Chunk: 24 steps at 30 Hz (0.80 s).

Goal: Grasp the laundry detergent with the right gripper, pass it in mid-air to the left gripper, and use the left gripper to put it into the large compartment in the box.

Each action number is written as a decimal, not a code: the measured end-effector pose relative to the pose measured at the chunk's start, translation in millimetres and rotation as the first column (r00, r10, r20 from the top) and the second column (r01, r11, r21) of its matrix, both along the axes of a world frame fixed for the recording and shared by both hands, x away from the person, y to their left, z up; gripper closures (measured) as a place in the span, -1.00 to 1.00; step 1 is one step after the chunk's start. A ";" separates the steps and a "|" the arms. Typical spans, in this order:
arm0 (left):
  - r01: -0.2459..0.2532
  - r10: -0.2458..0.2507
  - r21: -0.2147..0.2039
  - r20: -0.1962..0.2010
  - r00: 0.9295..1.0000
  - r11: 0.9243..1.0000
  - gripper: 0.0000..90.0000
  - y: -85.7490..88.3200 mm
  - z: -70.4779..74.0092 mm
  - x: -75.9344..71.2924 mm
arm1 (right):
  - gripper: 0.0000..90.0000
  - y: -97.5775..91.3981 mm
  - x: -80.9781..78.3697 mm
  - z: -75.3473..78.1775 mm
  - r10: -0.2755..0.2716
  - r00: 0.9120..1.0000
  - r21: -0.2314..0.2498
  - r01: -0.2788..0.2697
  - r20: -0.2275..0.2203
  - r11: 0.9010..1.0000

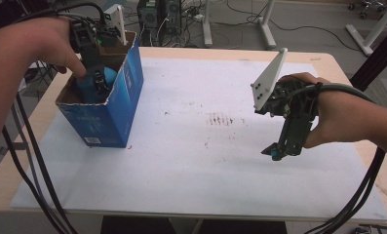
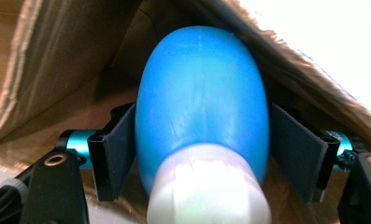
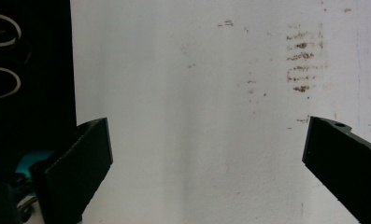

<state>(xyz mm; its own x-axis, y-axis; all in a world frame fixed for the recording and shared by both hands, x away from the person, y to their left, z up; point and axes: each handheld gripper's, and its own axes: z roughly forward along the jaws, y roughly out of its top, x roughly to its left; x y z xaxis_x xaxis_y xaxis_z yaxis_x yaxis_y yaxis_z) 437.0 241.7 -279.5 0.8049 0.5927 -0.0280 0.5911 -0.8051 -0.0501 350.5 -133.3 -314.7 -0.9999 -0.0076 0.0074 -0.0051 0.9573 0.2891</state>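
Placing step, seen at the point of release. The left gripper (image 1: pixel 99 80) reaches down into the open blue carton (image 1: pixel 114 105) at the left end of the surface (image 1: pixel 191 161), with the blue bottle (image 2: pixel 202 98) and its white cap (image 2: pixel 209 186) lying between the jaws inside the cardboard walls. In the left gripper view the pads (image 2: pixel 120 149) flank the bottle closely; the right-hand pad stands just clear of it, while contact on the other side cannot be told, so the grip appears slack rather than firm. Judged next move: widen the jaws further, then lift straight up so the bottle is not dragged out or the carton tipped. The right gripper (image 1: pixel 279 148) hovers wide open and empty above the white sheet (image 3: pixel 197 116), well apart from the carton.
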 end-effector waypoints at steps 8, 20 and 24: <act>-0.010 0.010 0.013 0.033 0.999 1.000 -0.51 1.3 25.5 -2.7 | -0.98 -4.2 2.9 4.4 -0.002 1.000 0.006 0.002 -0.002 1.000; 0.040 -0.040 -0.001 0.079 0.996 0.999 -0.64 -3.0 75.2 -17.1 | -0.98 -8.3 9.6 17.5 -0.010 1.000 0.008 0.010 0.000 1.000; 0.095 -0.093 -0.011 0.084 0.992 0.995 -0.76 -13.2 87.6 -23.6 | -0.98 -10.9 11.2 24.3 -0.022 1.000 0.003 0.022 -0.006 1.000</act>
